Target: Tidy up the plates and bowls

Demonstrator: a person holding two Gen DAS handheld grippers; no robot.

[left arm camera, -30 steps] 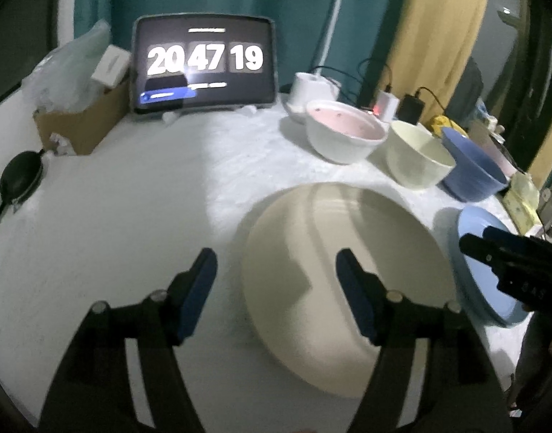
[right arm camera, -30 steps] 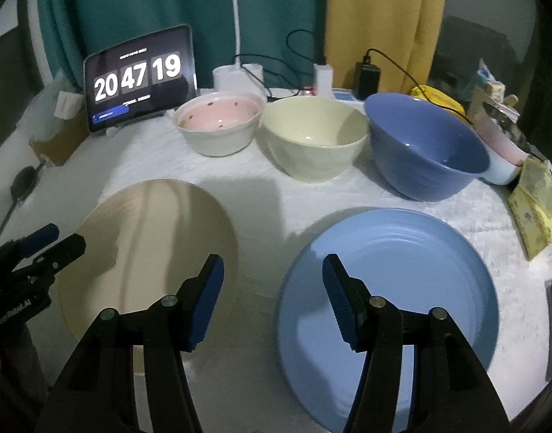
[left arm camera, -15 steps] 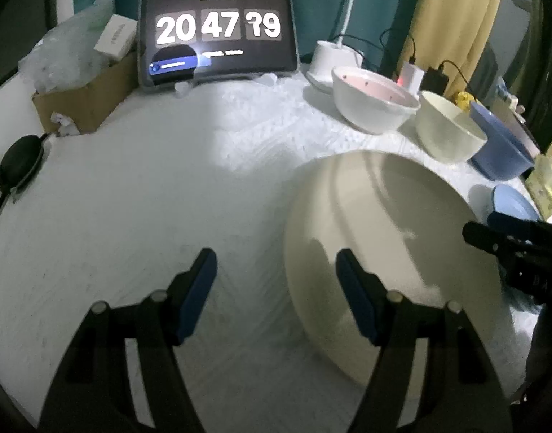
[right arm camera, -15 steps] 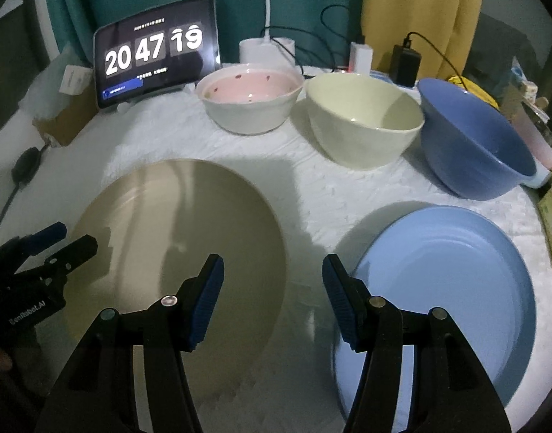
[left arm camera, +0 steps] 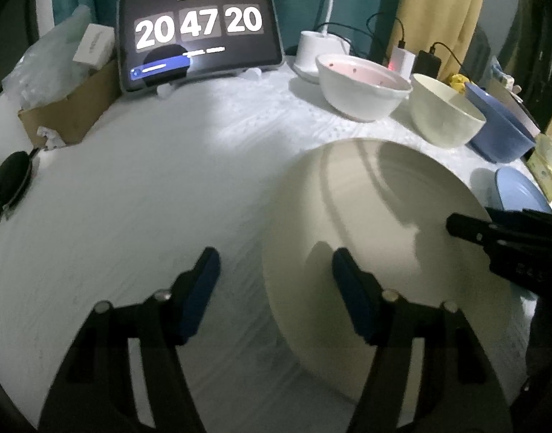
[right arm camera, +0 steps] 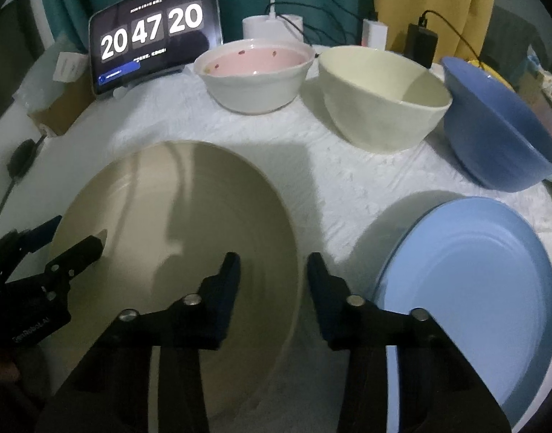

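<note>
table: white textured cloth over it, carries all the dishes; clutter along the back edge.
beige plate: biggest dish, flat on the table at front left; both tools sit at its rim, left tool on its left edge, right tool on its right edge.
blue plate: flat on the table just right of the beige plate, a strip of cloth between them, not stacked.
blue bowl: upright, back right, behind the blue plate.
cream bowl: upright, middle of the back row, near the blue bowl.
pink bowl: white outside, pink inside, upright, left end of the row, just beside the cream bowl.
tablet clock: stands at the back left, not part of the job.
left tool: jaws apart and have just been closing; beige plate rim lies between them, right finger over the plate, left finger over bare cloth; no pinch visible.
right tool: jaws narrower, have just been closing; plate's right rim runs between them; contact not clear, reads as not clamped yet.
progress: early, judged from layout; nothing nested or stacked so far.
left to do: likely grab the beige plate, stack the two plates, nest the three bowls.
</note>
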